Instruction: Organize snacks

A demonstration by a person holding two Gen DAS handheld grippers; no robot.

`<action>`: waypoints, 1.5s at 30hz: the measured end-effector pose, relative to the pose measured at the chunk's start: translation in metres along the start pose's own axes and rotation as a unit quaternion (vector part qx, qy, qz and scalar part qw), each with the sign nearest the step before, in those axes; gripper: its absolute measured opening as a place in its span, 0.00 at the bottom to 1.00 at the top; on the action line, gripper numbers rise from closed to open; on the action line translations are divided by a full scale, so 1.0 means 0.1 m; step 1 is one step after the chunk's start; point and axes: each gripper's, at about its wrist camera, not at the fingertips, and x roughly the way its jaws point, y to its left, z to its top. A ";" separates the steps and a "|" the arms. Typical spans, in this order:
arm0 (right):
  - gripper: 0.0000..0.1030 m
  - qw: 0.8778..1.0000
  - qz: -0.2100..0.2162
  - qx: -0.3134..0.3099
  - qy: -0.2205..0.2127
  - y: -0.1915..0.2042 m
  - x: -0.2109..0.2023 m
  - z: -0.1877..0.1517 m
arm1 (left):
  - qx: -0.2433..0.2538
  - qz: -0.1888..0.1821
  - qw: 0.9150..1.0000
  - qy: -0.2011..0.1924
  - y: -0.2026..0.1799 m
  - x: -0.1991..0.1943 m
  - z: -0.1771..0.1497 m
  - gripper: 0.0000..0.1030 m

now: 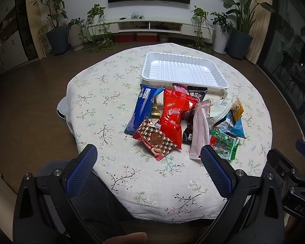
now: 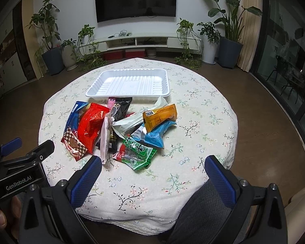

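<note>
A: What is hard to make out in the snack pile [image 1: 185, 120]?

B: Much of it overlaps. From the left wrist view the red packet [image 1: 173, 113] covers part of a black packet [image 1: 196, 93] and a small gold wrapper [image 1: 155, 110], and the orange packet [image 1: 236, 108] shows only as a sliver behind a white wrapper [image 1: 220, 108]. The print on most packets is too small to read.

A: Does the right wrist view help?

B: Yes. There the orange packet [image 2: 159, 117] lies in plain sight on top of a light blue packet [image 2: 157, 135], and the green packet [image 2: 139, 152] sits at the near edge of the pile. The dark blue packet [image 2: 74, 117] is half hidden behind the red one [image 2: 91, 128] there.

A: And the white tray [image 2: 130, 84]?

B: It holds nothing and lies on the floral-clothed bench [image 2: 203, 122], just behind the pile; packet tops overlap its near rim.

A: The fingers?

B: The left gripper [image 1: 148, 154] and the right gripper [image 2: 152, 163] both hover at the near side of the bench, fingers spread wide, gripping nothing. The chocolate packet [image 1: 154, 140] lies just beyond the left one.
</note>
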 end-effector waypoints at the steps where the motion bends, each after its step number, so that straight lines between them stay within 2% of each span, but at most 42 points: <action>1: 1.00 1.000 0.000 0.000 0.001 0.00 0.00 0.01 | 0.000 0.000 1.000 0.000 0.00 0.00 0.00 1.00; 45: 1.00 1.000 0.000 -0.003 0.005 0.02 0.02 -0.01 | -0.001 0.001 1.000 0.005 0.01 0.05 -0.04 1.00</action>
